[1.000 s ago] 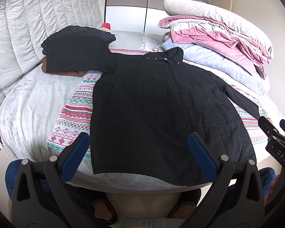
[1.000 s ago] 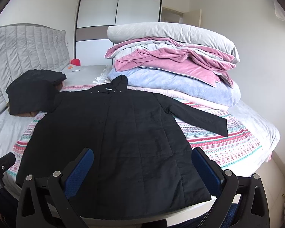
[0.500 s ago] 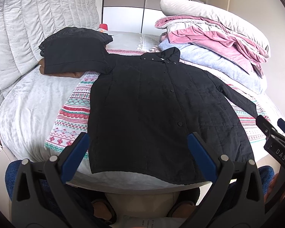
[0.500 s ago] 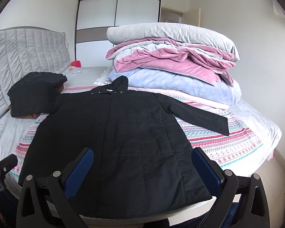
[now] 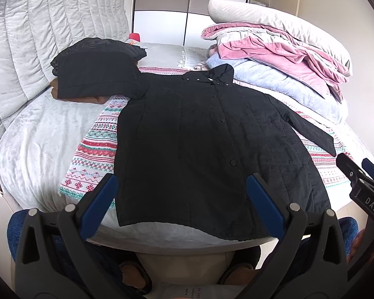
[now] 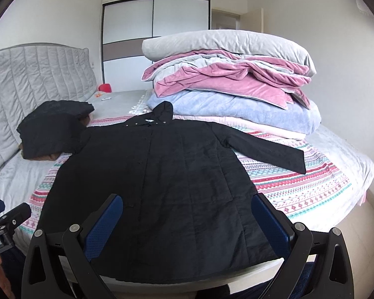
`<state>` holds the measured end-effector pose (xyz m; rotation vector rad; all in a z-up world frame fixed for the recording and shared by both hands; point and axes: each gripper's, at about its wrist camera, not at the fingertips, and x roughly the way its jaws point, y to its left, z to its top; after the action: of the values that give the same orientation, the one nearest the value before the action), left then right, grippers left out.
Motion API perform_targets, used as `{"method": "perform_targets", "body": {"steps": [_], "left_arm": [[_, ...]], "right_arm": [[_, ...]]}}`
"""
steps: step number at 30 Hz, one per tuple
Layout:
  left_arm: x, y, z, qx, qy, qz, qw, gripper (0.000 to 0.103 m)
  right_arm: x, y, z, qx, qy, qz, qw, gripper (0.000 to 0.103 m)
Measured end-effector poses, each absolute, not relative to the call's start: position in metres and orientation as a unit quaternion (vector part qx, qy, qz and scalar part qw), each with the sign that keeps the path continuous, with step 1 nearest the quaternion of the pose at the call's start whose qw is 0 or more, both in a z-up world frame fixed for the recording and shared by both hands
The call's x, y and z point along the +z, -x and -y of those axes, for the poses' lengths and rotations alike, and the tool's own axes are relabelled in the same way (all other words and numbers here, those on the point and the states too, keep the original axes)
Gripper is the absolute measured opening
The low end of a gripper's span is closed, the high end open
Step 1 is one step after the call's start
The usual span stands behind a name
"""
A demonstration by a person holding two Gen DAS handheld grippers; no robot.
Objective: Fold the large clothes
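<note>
We see the black coat spread flat, front up, on the patterned blanket across the bed, hem at the near edge, one sleeve stretched out to the right. Our left gripper and right gripper hover above the hem, fingers wide apart, holding nothing. Folded dark clothes sit far left, stacked bedding far right.

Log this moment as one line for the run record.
stage: before first fold | coat: flat on bed, buttoned, one sleeve out | left gripper: open, empty | right gripper: open, empty
</note>
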<state>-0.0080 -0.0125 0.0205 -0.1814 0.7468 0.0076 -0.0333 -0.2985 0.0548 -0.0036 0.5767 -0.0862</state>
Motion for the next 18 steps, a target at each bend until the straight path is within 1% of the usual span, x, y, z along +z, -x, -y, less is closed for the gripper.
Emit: {"method": "perform_targets", "body": {"steps": [3, 6, 8, 9, 11, 14, 16, 17, 18], "left_arm": [[0.019, 0.008, 0.011, 0.004, 0.087, -0.365, 0.927, 0.103], [0.012, 0.004, 0.001, -0.005, 0.1, -0.372, 0.923, 0.103], [0.0, -0.001, -0.017, -0.004, 0.123, -0.386, 0.914, 0.103], [-0.005, -0.001, -0.024, 0.003, 0.127, -0.386, 0.914, 0.103], [-0.018, -0.002, -0.045, 0.025, 0.132, -0.385, 0.913, 0.103], [-0.039, -0.001, -0.07, 0.032, 0.15, -0.397, 0.905, 0.103], [-0.056, -0.002, -0.085, 0.036, 0.167, -0.414, 0.894, 0.101], [-0.061, -0.003, -0.087, 0.035, 0.174, -0.419, 0.891, 0.097], [-0.067, -0.002, -0.088, 0.034, 0.178, -0.424, 0.888, 0.094]], "right_arm": [[0.054, 0.034, 0.3, -0.045, 0.002, -0.286, 0.957, 0.103], [0.052, 0.036, 0.305, -0.027, -0.003, -0.267, 0.963, 0.103], [0.035, 0.027, 0.315, 0.034, -0.01, -0.261, 0.965, 0.103], [0.014, 0.015, 0.327, 0.088, -0.022, -0.301, 0.949, 0.103], [-0.012, -0.004, 0.348, 0.063, -0.031, -0.349, 0.935, 0.103], [-0.037, -0.015, 0.391, -0.005, -0.052, -0.358, 0.932, 0.103], [-0.055, -0.021, 0.43, -0.01, -0.12, -0.386, 0.914, 0.103], [-0.064, -0.024, 0.446, -0.025, -0.143, -0.396, 0.907, 0.103], [-0.071, -0.024, 0.458, -0.034, -0.157, -0.41, 0.898, 0.103]]}}
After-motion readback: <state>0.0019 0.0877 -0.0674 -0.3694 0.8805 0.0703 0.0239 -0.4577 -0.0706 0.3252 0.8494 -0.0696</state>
